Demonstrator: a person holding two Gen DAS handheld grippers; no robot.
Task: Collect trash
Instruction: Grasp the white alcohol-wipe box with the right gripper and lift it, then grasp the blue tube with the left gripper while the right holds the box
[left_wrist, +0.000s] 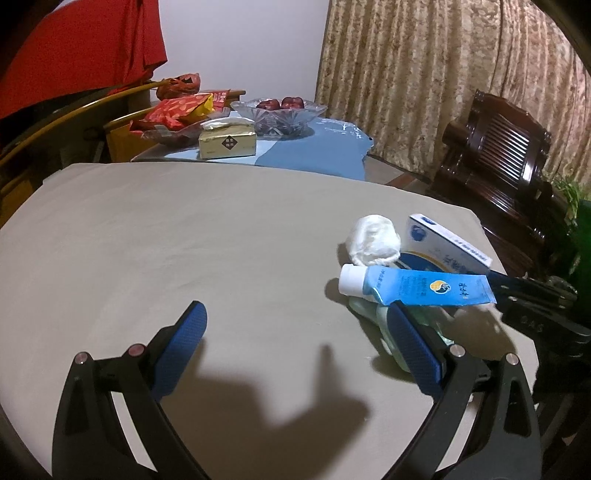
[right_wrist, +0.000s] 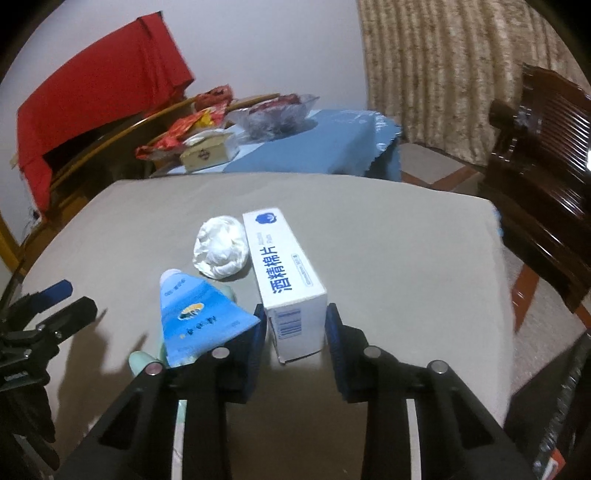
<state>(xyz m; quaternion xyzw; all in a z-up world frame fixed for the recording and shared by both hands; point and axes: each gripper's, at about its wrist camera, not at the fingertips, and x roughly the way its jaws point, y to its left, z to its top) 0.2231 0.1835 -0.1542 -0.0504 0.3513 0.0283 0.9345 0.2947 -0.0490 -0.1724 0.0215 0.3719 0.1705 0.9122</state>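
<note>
Trash lies clustered on the grey-covered table (right_wrist: 406, 258): a white box (right_wrist: 286, 273), a crumpled tissue ball (right_wrist: 221, 245) just left of it, and a blue tube (right_wrist: 195, 317) resting on a pale green bottle (left_wrist: 373, 314). The right gripper (right_wrist: 295, 325) straddles the box's near end, its blue pads just beside each side, not visibly clamped. The left gripper (left_wrist: 295, 328) is spread wide over bare cloth, its right finger beside the bottle.
</note>
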